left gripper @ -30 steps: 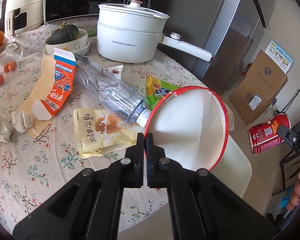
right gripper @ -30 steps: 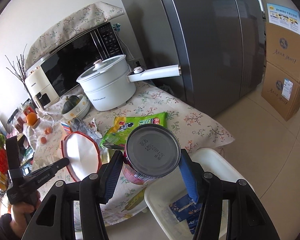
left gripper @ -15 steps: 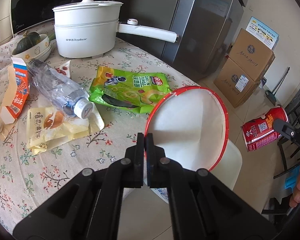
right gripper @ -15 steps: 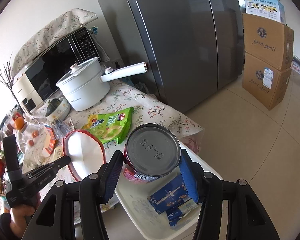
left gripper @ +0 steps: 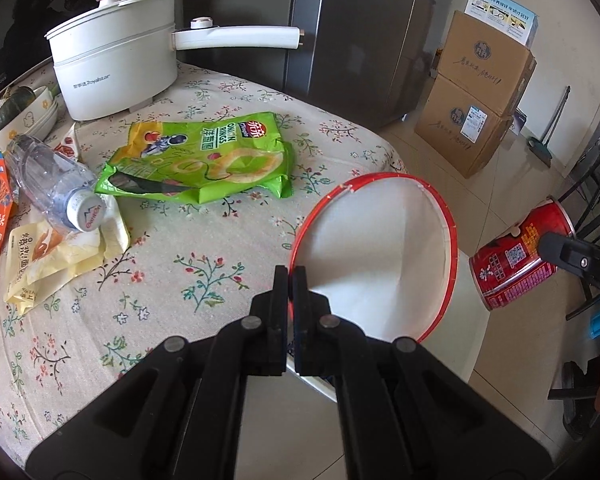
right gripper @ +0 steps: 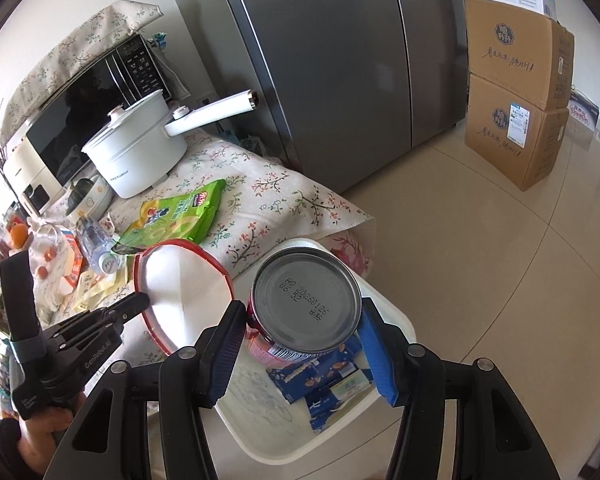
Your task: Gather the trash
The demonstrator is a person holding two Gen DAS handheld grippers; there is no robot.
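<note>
Paper bowl (left gripper: pixel 374 256), red-rimmed, is pinched at its rim by the left gripper (left gripper: pixel 290 280), beyond the table (left gripper: pixel 180 272) edge. Can (right gripper: pixel 306 304) is clamped in the right gripper (right gripper: pixel 300 320) above the white bin (right gripper: pixel 396 320).

Steel fridge (right gripper: pixel 332 72), stacked cardboard boxes (right gripper: pixel 516 92), glossy tiled floor (right gripper: pixel 480 248).

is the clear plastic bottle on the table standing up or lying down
Lying down. The clear plastic bottle rests on its side on the floral tablecloth, its capped end pointing sideways over a yellow wrapper.
</note>
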